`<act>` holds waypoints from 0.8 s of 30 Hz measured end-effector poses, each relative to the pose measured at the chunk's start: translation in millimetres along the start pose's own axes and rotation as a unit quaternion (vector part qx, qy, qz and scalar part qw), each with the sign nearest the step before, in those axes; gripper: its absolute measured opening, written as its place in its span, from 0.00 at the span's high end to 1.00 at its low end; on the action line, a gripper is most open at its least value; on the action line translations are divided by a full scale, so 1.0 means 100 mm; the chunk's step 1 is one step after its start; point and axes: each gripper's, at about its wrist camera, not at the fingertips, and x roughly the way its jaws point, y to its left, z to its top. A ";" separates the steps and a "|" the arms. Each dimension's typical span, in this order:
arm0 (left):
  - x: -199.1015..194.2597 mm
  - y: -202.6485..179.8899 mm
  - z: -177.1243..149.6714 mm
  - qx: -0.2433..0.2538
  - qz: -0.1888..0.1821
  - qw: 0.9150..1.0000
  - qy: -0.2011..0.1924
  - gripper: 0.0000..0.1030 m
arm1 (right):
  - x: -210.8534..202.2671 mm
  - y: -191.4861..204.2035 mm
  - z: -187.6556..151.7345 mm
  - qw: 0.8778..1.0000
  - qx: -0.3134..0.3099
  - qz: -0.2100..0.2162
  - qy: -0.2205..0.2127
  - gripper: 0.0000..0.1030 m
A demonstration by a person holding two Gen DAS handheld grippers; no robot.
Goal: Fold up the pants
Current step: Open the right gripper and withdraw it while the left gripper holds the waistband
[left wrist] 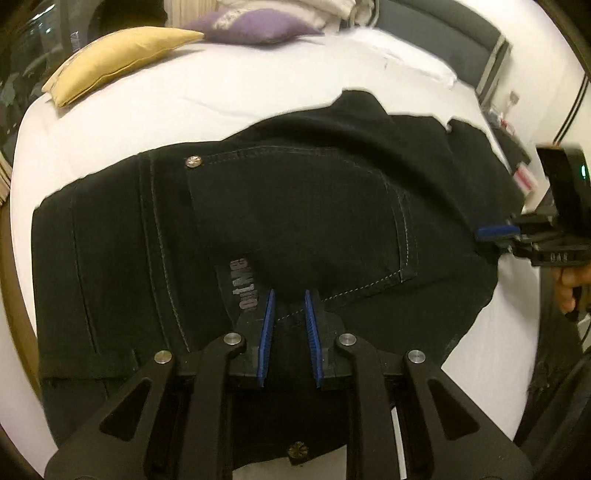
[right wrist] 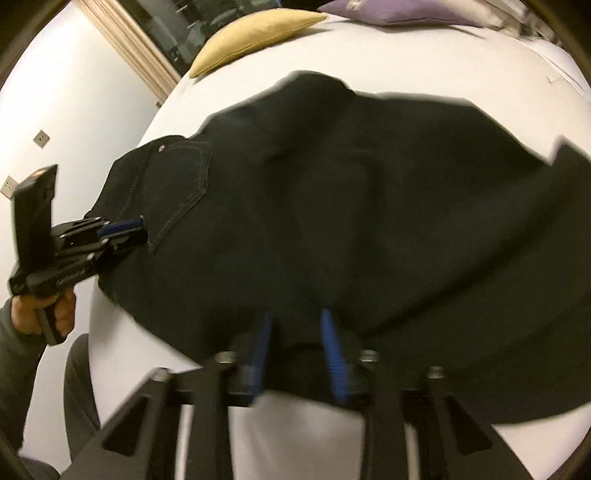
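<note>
Black jeans (left wrist: 280,206) lie folded lengthwise on a white bed (left wrist: 221,92), back pocket and waistband toward me. My left gripper (left wrist: 290,295) is shut on the near waist edge of the jeans; it also shows in the right wrist view (right wrist: 129,230) at the pants' left end. My right gripper (right wrist: 295,321) is shut on the near edge of the jeans (right wrist: 351,203) further along the legs, blurred by motion. It shows at the right in the left wrist view (left wrist: 495,234), pinching the fabric edge.
A yellow cushion (left wrist: 118,62) and a purple cushion (left wrist: 255,26) lie at the bed's far side, with white bedding (left wrist: 295,11) behind. A dark headboard (left wrist: 443,37) stands at the far right. A window with a wooden frame (right wrist: 129,40) is at the left.
</note>
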 end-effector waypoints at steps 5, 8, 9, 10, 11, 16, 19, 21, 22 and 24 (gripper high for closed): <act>-0.30 -0.03 0.02 -0.010 0.025 0.999 -0.022 0.84 | -0.37 -0.09 -0.02 1.000 0.003 -0.006 -0.024 0.77; -0.41 -0.20 0.20 -0.018 0.013 0.998 -0.056 0.84 | -0.47 -0.10 0.25 0.998 0.009 0.008 -0.066 0.75; -0.36 -0.27 0.29 -0.016 0.015 0.998 -0.057 0.84 | -0.46 -0.08 0.35 0.997 0.007 0.010 -0.073 0.74; -0.34 -0.32 0.38 -0.014 0.017 0.998 -0.054 0.84 | -0.43 -0.06 0.47 0.997 0.003 0.014 -0.082 0.74; -0.28 -0.36 0.42 -0.012 0.025 0.999 -0.047 0.84 | -0.39 -0.02 0.54 0.996 -0.002 0.024 -0.091 0.73; 0.12 -0.28 0.44 -0.033 0.041 0.999 -0.009 0.84 | 0.31 0.00 0.70 0.999 0.022 0.001 -0.024 0.53; 0.06 -0.20 0.40 -0.048 0.054 0.997 -0.015 0.83 | 0.28 -0.11 0.57 0.999 0.025 -0.023 -0.022 0.63; -0.03 -0.19 0.40 -0.057 0.048 0.997 -0.026 0.83 | 0.18 -0.14 0.60 0.998 0.045 -0.047 -0.023 0.63; -0.05 -0.22 0.42 -0.057 0.053 0.997 -0.029 0.83 | 0.14 -0.13 0.69 0.997 0.051 -0.042 -0.034 0.63; -0.06 -0.21 0.42 -0.055 0.063 0.996 -0.034 0.83 | 0.03 0.06 0.88 0.997 0.039 0.005 -0.070 0.62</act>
